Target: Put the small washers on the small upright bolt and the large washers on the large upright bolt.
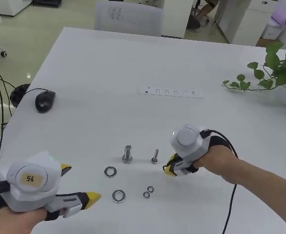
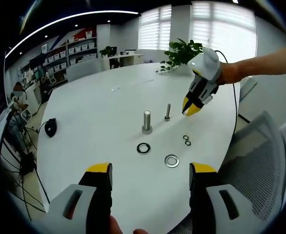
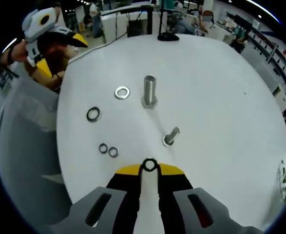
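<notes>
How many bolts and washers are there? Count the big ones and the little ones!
large bolt: 1
small bolt: 1
large washers: 2
small washers: 3, two lying loose and one small washer pinched in the right hand-held gripper
Total: 7

- The left hand-held gripper [image 1: 80,183] is wearing a rounded, pale grey-white housing
- A round yellowish sticker [image 1: 29,179] on its top is showing the marking "56"
- Its two jaws are showing as grey-white bars with slotted openings, each ending in a yellow tip over black
- The right hand-held gripper [image 1: 171,166] is wearing the same white shell with a smooth round cap, and its jaw tips are showing yellow and black
- A black cable [image 1: 232,195] is trailing from the back of the right hand-held gripper
- Something black, strap or handle, is showing between that shell and the hand
</notes>
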Action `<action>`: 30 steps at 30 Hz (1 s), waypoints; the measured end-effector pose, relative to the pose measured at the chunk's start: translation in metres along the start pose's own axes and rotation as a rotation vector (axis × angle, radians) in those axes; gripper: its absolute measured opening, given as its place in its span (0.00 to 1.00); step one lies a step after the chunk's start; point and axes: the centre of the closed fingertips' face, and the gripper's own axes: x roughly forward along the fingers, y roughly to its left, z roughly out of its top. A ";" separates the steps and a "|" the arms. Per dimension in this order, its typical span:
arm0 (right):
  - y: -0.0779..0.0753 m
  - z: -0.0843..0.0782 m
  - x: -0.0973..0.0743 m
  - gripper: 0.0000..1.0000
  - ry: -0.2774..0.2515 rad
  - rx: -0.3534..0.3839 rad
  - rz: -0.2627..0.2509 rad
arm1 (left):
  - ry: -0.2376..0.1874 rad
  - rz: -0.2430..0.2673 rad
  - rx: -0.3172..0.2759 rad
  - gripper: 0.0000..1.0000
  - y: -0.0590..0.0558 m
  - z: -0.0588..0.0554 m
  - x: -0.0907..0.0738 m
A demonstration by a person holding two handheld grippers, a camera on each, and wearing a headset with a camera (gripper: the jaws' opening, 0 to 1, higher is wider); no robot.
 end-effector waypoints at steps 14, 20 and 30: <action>-0.029 0.030 -0.011 0.13 0.028 -0.093 0.021 | -0.005 0.014 -0.008 0.64 0.002 -0.001 -0.005; -0.036 0.041 -0.010 0.13 0.042 -0.115 0.031 | -0.004 0.024 -0.013 0.64 0.005 -0.002 -0.007; -0.033 0.041 0.000 0.13 0.088 -0.165 0.059 | -0.004 0.033 -0.022 0.64 0.008 -0.004 -0.009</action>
